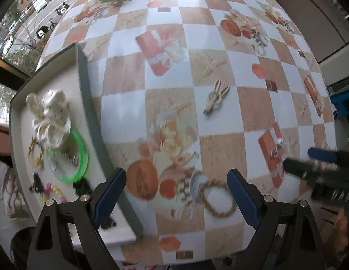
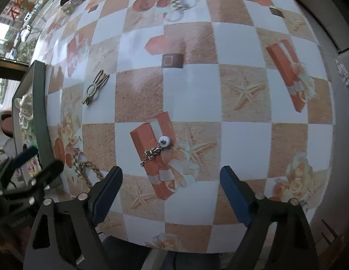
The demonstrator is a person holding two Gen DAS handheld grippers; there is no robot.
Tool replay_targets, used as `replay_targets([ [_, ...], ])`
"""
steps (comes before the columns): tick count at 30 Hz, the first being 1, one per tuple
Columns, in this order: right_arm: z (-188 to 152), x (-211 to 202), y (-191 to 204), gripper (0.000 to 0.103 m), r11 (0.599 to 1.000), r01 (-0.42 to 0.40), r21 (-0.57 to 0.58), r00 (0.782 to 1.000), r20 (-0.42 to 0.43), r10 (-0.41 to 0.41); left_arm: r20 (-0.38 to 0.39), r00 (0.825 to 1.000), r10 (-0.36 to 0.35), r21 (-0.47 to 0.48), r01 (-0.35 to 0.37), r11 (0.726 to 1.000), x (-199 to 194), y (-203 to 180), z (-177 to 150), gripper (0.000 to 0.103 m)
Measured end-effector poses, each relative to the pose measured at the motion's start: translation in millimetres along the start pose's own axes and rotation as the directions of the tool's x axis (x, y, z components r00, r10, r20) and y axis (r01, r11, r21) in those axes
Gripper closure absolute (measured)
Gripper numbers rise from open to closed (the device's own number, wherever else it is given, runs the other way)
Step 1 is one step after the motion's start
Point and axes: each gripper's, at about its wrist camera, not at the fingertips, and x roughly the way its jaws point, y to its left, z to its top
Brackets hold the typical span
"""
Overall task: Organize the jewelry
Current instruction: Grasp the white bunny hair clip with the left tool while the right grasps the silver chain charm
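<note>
Soft daylight w/ glare, fisheye-warped edges, slight motion blur.

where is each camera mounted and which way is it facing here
Left wrist: on the left gripper, looking down its open fingers at the rope bracelet and tray; the right gripper shows at right.
Right wrist: on the right gripper, looking down its open fingers at the pearl pendant; the left gripper shows at left.
Shared: checkered tablecloth, rabbit-shaped clip, bracelet, pendant, tray.
</note>
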Motion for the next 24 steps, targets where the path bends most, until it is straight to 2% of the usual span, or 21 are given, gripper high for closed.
replay_targets([
  [3, 0.5, 7.5, 3.1, 0.021, 1.000, 0.010, 0.003, 1.000, 0.006, -0.010, 0.025, 1.000, -0.008, 0.029, 0.007, 1.000, 5.7, -6.3, 16.5, 0.008],
  [5, 0.5, 12.2, 4.0, 0.023, 1.000, 0.013, 0.011, 1.000, 0.008, -0.013, 0.031, 0.999, -0.013, 0.048, 0.011, 0.999, 11.5, -10.4, 27.2, 0.017],
  [11, -2.4, 22.1, 4.7, 0.026, 0.999, 0.033, 0.030, 0.999, 0.038, -0.034, 0.027, 1.000, -0.016, 0.109, 0.013, 0.994, 34.2, -23.4, 54.5, 0.018],
  [14, -2.1, 24.4, 10.8, 0.026, 0.998, 0.057, 0.029, 0.996, 0.062, -0.059, 0.016, 1.000, -0.016, 0.133, 0.013, 0.991, 43.1, -29.8, 61.2, 0.028],
  [16, -2.5, 25.2, 13.8, 0.028, 0.996, 0.081, 0.027, 0.994, 0.075, -0.083, 0.006, 1.000, -0.016, 0.145, 0.015, 0.989, 49.4, -34.2, 64.7, 0.028],
  [19, 1.1, 30.0, 30.5, 0.035, 0.990, 0.144, -0.003, 0.986, 0.090, -0.143, 0.014, 1.000, 0.005, 0.176, -0.008, 0.984, 53.2, -43.3, 66.4, 0.029],
  [22, -1.1, 31.9, 40.6, 0.045, 0.982, 0.185, -0.035, 0.978, 0.106, -0.181, 0.020, 1.000, 0.002, 0.193, -0.006, 0.981, 53.2, -50.9, 68.0, 0.039],
  [24, -1.1, 31.9, 45.8, 0.060, 0.981, 0.188, -0.050, 0.977, 0.111, -0.181, 0.023, 1.000, 0.000, 0.197, -0.004, 0.980, 52.1, -53.8, 68.9, 0.047],
])
